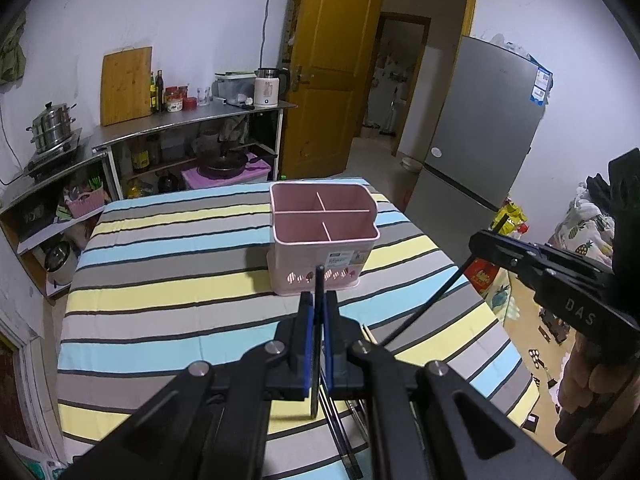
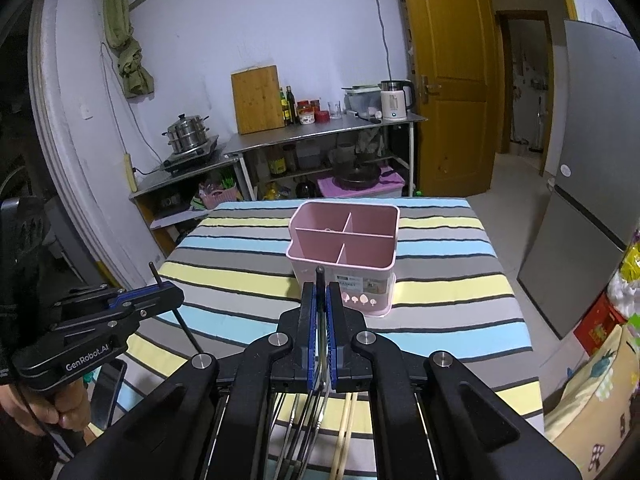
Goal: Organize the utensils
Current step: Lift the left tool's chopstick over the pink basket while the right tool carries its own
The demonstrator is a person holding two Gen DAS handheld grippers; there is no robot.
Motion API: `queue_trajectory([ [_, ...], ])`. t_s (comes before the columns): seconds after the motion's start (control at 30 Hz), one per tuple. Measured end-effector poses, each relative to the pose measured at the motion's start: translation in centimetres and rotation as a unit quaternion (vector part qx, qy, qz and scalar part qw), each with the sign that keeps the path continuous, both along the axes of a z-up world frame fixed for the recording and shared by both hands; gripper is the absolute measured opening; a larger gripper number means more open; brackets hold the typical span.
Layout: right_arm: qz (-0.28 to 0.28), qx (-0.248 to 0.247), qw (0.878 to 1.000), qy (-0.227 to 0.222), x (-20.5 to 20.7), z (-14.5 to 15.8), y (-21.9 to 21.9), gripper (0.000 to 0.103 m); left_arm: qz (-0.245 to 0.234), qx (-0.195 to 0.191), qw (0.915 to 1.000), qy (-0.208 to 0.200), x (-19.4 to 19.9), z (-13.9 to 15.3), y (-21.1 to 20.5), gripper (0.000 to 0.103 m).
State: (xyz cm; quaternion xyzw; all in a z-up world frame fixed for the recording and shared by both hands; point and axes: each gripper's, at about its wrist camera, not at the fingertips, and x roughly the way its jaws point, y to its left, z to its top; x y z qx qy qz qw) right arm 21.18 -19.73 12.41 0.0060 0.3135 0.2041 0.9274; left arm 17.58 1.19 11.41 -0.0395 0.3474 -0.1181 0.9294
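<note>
Striped cloth (image 1: 168, 240) in grey, blue and yellow covers the bench, with a kitchen rack, an orange door and a grey fridge behind it. Left hand-held gripper (image 1: 319, 308) is pinched narrow on a black chopstick (image 1: 319, 280), which stands upright between the blue pads (image 1: 306, 320), its tip rising just above them and its lower end reaching down toward the cloth. Right hand-held gripper (image 2: 319, 304) is likewise closed narrow on a second black stick (image 2: 319, 280), whose tip shows above its own pads; in the left view this gripper (image 1: 486, 240) sits off to the right, well apart from the left one, with its stick slanting down to the cloth. In the right view the left gripper (image 2: 160, 292) appears at the lower left. Beyond both grippers stands the pink holder (image 1: 325, 236), upright near the far middle of the bench, split by walls into several compartments that look bare inside. Beneath the right gripper more utensils lie on the cloth: pale wooden chopsticks (image 2: 345, 432) and some thin metal-looking pieces (image 2: 296, 432), too hidden to name.
</note>
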Motion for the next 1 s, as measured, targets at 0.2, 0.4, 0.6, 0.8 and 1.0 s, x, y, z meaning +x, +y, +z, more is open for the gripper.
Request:
queue_trajectory([
  [0.2,0.003,0.0,1.0,-0.006,0.5,0.5,0.2,0.004,-0.003,-0.006,1.0,-0.004,1.2,1.3,0.3,0.005],
  [0.4,0.002,0.002,1.0,-0.013,1.9,1.2,0.8,0.004,-0.001,-0.009,0.9999,-0.008,3.3,2.7,0.6,0.005],
  [0.6,-0.002,0.031,0.999,-0.025,4.3,3.0,0.7,0.004,-0.002,-0.016,0.9996,-0.024,5.6,5.1,0.7,0.005],
  [0.8,-0.01,0.045,0.997,-0.055,6.8,5.6,0.6,0.004,0.001,-0.025,0.9982,-0.055,8.2,8.0,0.7,0.005],
  [1.0,-0.017,0.06,0.995,-0.072,9.6,7.1,0.7,0.004,0.005,-0.014,0.9972,-0.073,11.3,9.7,0.4,0.005],
])
